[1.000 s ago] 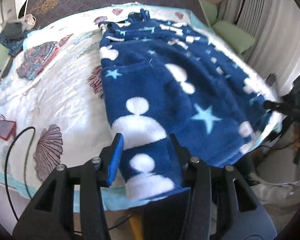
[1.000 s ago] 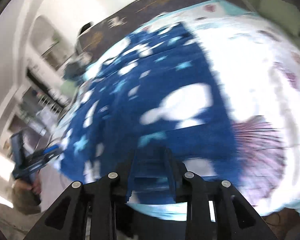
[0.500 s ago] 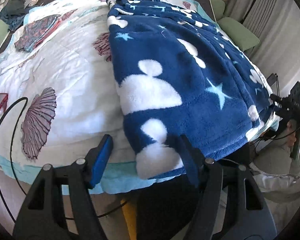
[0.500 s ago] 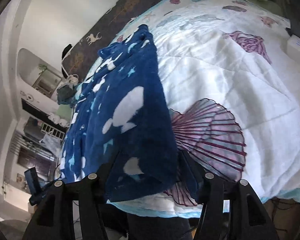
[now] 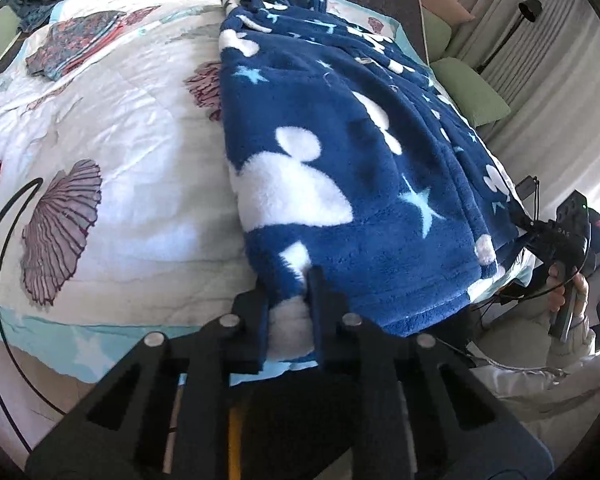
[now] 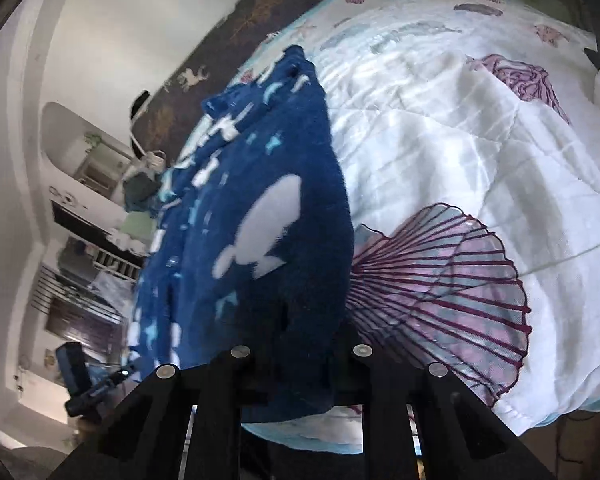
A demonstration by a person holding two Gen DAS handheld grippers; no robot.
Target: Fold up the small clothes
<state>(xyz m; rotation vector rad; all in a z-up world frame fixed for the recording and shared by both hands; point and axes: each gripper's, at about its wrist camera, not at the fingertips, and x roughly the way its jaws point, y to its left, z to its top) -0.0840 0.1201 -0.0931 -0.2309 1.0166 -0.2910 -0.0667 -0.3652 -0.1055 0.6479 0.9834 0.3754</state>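
A white quilt covers the bed. On it, the blue robe runs from twelve o'clock down to me at six. My left claw is closing on its near hem; my right claw is closing on the other hem corner.

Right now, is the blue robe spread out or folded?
Spread: the robe lies long across the bed, no crosswise fold visible.
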